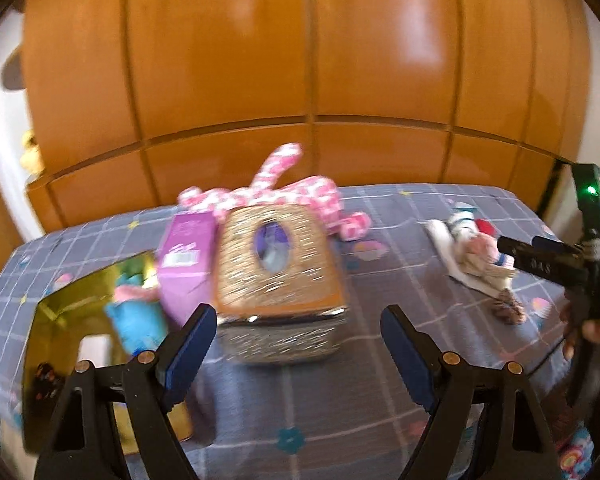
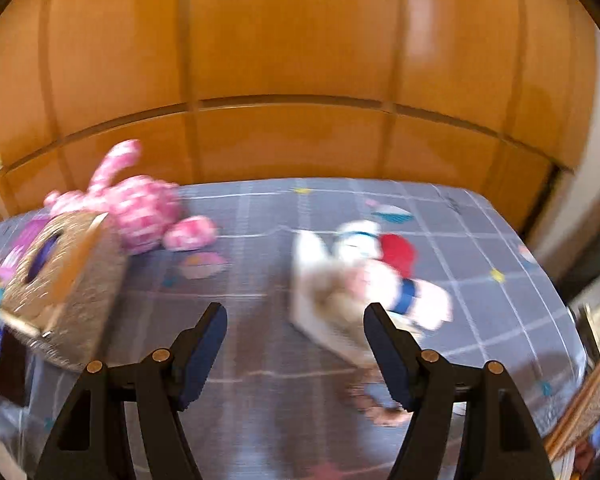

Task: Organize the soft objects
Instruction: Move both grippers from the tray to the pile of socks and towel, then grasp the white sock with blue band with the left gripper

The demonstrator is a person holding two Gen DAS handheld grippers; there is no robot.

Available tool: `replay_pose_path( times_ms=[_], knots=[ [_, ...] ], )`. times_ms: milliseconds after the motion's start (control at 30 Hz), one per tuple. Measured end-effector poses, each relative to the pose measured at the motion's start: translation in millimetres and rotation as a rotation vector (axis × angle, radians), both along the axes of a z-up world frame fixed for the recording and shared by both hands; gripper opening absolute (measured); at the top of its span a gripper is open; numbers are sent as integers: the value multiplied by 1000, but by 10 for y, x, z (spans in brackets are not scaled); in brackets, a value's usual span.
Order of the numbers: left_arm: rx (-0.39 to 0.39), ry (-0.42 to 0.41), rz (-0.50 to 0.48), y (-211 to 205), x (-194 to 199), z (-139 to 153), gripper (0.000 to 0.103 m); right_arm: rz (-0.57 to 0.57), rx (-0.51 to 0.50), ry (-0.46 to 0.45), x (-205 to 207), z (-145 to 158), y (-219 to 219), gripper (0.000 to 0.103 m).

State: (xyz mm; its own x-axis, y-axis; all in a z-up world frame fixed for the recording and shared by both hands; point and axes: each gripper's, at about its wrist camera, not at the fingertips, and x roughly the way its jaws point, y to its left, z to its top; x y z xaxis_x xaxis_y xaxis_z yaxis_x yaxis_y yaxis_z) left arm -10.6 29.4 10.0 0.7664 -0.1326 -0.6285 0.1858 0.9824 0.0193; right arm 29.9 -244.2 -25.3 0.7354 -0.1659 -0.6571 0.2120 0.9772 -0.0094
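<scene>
A pink-and-white plush rabbit [image 1: 276, 192] [image 2: 140, 208] lies at the far side of the bed. A small pile of plush toys [image 1: 476, 256] [image 2: 364, 284], white, red and blue among them, lies to the right on a white piece. A glittery gold tissue box [image 1: 280, 272] [image 2: 64, 296] stands in the middle. My left gripper [image 1: 298, 344] is open just in front of that box, with nothing between its fingers. My right gripper [image 2: 296, 340] is open above the sheet, its right finger overlapping the toy pile's near edge. Both views are blurred.
The bed has a grey checked sheet [image 1: 300, 400] [image 2: 260, 220]. A purple carton [image 1: 186, 264] and a shiny gold box [image 1: 80, 344] holding a blue-and-pink plush stand left of the tissue box. Orange wooden cabinets [image 1: 300, 60] rise behind the bed. A wicker item [image 2: 584, 408] sits at the right edge.
</scene>
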Motion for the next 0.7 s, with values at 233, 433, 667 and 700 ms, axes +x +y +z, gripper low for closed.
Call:
replay_pose_path(
  times_ms=[233,433,667,700],
  knots=[
    [-11,26,-152,-522,148,-8,84,-246,94,-3,-16,-49,-910,72],
    [13,94,-248,-974,327,-216,73,-354,234,-49,-139,-171,-1422,72],
    [-25,224,-313,-1368,597,-546,54,-370,331,-125,-255,-150,-1525,72],
    [-30,236,-322,-1429,631,-576,52,-362,330,-124,-244,-143,-1523,72]
  ],
)
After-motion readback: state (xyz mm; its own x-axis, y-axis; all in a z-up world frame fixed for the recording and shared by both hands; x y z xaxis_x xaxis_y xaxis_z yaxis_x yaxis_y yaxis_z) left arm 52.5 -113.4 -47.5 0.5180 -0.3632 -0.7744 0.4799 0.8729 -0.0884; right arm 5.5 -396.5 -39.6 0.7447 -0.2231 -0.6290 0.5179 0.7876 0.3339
